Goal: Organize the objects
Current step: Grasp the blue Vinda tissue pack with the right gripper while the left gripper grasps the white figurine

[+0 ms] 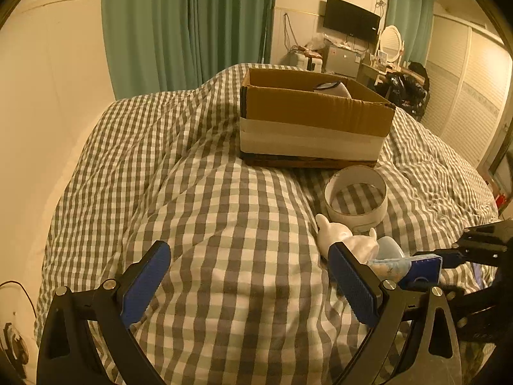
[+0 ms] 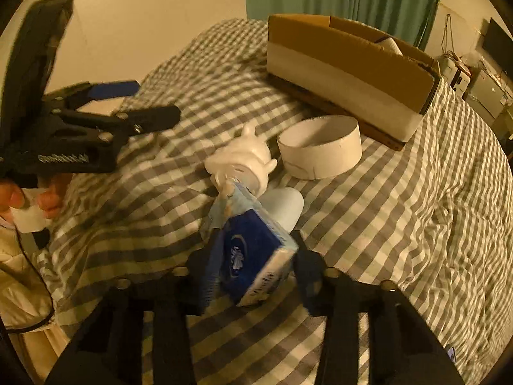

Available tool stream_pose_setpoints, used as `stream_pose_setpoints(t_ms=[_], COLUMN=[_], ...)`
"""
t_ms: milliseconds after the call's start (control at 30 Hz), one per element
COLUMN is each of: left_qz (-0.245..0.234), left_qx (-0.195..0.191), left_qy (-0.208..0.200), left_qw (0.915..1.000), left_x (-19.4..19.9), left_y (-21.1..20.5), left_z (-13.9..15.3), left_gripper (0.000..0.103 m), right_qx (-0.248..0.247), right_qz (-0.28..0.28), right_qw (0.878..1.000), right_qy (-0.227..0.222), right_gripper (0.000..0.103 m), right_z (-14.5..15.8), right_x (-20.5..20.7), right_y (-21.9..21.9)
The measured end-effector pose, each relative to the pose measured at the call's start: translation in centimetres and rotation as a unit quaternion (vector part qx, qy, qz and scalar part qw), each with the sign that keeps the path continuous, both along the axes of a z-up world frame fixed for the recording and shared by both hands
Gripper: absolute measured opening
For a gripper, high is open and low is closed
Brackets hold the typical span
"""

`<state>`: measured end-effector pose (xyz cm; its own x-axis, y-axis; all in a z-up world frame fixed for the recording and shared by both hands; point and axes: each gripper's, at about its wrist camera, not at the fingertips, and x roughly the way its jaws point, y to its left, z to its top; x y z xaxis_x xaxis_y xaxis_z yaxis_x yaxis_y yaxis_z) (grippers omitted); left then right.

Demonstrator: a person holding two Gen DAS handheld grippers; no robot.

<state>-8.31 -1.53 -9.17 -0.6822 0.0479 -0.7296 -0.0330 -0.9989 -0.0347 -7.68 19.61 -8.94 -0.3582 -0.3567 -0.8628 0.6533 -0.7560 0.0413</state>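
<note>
A cardboard box [image 1: 314, 118] with a white band stands on the checked bed [image 1: 224, 224]; a white object lies inside it [image 1: 332, 88]. In front of it lie a white ring-shaped band [image 1: 356, 197], a white toy figure [image 1: 340, 237] and a pale blue object [image 1: 389, 247]. My right gripper [image 2: 253, 263] is shut on a blue tissue pack [image 2: 253, 250], held just above the bed beside the toy [image 2: 243, 160]. My left gripper [image 1: 250, 276] is open and empty over bare bedding, left of the toy. The box [image 2: 346, 70] and ring [image 2: 320, 147] also show in the right wrist view.
Green curtains [image 1: 189, 25] and a cream wall [image 1: 48, 96] stand behind the bed. A desk with a monitor [image 1: 351, 19], a mirror and clutter is at the far right. The bed's right half [image 2: 433, 208] is wrinkled bedding.
</note>
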Motion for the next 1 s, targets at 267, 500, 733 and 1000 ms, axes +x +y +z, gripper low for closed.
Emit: stream_pose_setpoints(t_ms=[267,500,733,1000], left_qz=[-0.017,-0.065,-0.084,-0.108], left_qx=[-0.001,-0.012,-0.026,-0.026], left_qy=[-0.006,-0.019,-0.053,-0.057], left_qw=[0.9998,0.9976,0.9947,0.9922], left_x=[-0.9,-2.0,-3.5,-3.6], left_y=[2.1,6.3,8.2,8.8], left_z=[0.0,-0.8,-2.9,-3.5], left_gripper=[0.101,0.101,0.101,0.073], right_qx=[-0.033,-0.019,-0.022,-0.045], right_qz=[-0.025,-0.084,-0.107,-0.105], right_qw=[0.998,0.99,0.988,0.99], right_qy=[0.056,0.115,0.108,0.085], right_gripper=[0.024,0.023,0.024,0.025], right_z=[3.7,5.1,3.4,2.1], right_x=[-0.4,-2.0,-3.6,-4.2], right_y=[2.3,5.3,6.8,7.3])
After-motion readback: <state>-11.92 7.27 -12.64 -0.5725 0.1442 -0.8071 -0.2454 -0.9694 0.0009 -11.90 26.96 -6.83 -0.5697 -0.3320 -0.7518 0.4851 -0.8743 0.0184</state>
